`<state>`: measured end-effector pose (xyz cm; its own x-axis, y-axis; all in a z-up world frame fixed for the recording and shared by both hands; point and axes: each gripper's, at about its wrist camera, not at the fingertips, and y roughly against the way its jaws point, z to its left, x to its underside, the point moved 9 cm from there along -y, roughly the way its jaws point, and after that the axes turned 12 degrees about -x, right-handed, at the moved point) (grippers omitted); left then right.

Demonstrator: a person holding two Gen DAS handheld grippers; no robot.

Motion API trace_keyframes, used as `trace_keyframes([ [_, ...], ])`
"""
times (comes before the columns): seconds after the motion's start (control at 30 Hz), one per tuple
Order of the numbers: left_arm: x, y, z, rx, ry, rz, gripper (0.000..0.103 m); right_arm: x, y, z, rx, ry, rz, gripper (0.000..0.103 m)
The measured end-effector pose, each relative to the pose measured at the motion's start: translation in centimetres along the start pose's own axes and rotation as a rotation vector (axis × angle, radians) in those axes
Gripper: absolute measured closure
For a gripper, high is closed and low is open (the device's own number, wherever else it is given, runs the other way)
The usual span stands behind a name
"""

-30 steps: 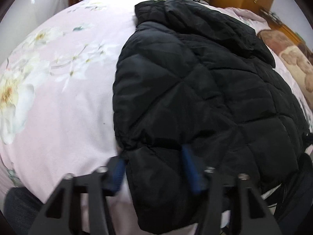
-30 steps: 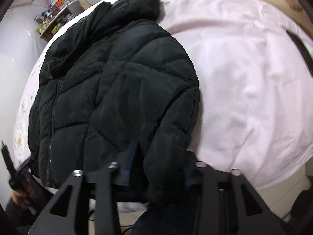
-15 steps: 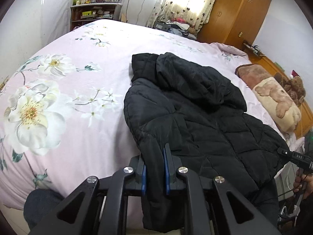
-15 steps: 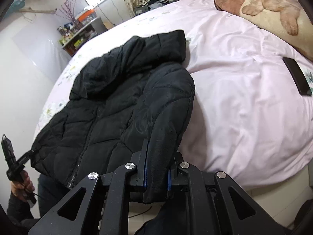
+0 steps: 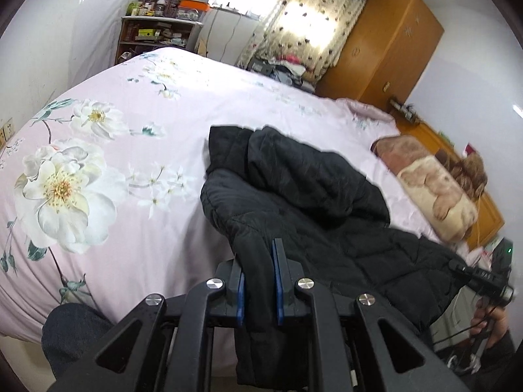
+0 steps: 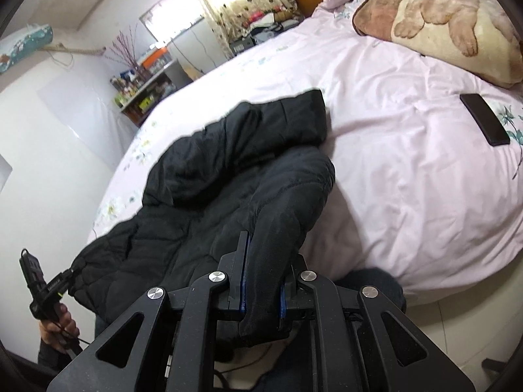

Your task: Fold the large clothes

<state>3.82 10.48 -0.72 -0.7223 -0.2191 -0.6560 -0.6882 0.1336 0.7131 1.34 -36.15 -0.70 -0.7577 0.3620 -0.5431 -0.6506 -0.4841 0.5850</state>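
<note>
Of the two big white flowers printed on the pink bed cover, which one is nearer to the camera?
The larger flower with the yellow centre, below and left of the smaller one.

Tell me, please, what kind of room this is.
Most likely a home bedroom: a bed under a pink floral cover, a wooden wardrobe, and a curtained window.

No text, label or number is clear enough to read in either view.

Black quilted jacket (image 5: 327,215) — pink bedspread (image 5: 137,150), white flowers.
</note>
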Motion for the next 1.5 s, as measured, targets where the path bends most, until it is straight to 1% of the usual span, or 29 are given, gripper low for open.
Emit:
trace_keyframes([
  [0.03, -0.7, 0.0, 0.0, 0.007, 0.012, -0.008, 0.089, -0.2, 0.2, 0.1, -0.004, 0.001, -0.008, 0.09],
  [0.17, -3.5, -0.6, -0.3, 0.026, 0.043, -0.027, 0.089, -2.6, -0.5, 0.8, -0.016, 0.007, -0.039, 0.09],
  [0.3, -7.3, -1.7, -0.7, 0.037, 0.066, -0.057, 0.089, -5.5, -2.3, 1.2, 0.014, 0.038, -0.046, 0.09],
  [0.4, -10.1, -3.6, -1.6, 0.033, 0.061, -0.073, 0.089, -7.7, -4.6, 0.7, 0.033, 0.044, -0.054, 0.09],
  [0.53, -12.6, -6.5, -2.4, 0.03, 0.054, -0.071, 0.089, -10.1, -7.3, 0.3, 0.068, 0.079, -0.068, 0.09],
  [0.63, -14.3, -8.9, -2.6, 0.015, 0.044, -0.062, 0.089, -11.5, -8.8, 0.3, 0.077, 0.111, -0.098, 0.09],
  [0.77, -15.3, -10.9, -2.4, -0.002, 0.032, -0.044, 0.089, -12.5, -10.6, 0.8, 0.112, 0.163, -0.098, 0.089],
  [0.87, -15.4, -11.3, -2.5, -0.008, 0.017, -0.041, 0.089, -12.6, -11.1, 1.3, 0.142, 0.208, -0.086, 0.089],
  [0.93, -15.1, -11.0, -2.6, -0.009, 0.011, -0.047, 0.089, -12.6, -10.9, 1.3, 0.146, 0.201, -0.096, 0.089],
  [1.0, -15.0, -10.8, -2.5, -0.009, 0.012, -0.051, 0.089, -12.6, -10.4, 1.3, 0.119, 0.171, -0.116, 0.089],
  [1.17, -14.9, -10.9, -1.9, -0.031, 0.001, -0.041, 0.089, -13.6, -10.6, 2.0, 0.077, 0.178, -0.125, 0.089],
  [1.37, -16.9, -11.7, -2.2, -0.053, -0.013, -0.058, 0.089, -16.3, -10.7, 3.1, 0.013, 0.192, -0.153, 0.089],
  [1.5, -18.3, -13.6, -2.2, -0.066, 0.006, -0.05, 0.089, -18.3, -12.0, 2.9, 0.009, 0.189, -0.144, 0.089],
])
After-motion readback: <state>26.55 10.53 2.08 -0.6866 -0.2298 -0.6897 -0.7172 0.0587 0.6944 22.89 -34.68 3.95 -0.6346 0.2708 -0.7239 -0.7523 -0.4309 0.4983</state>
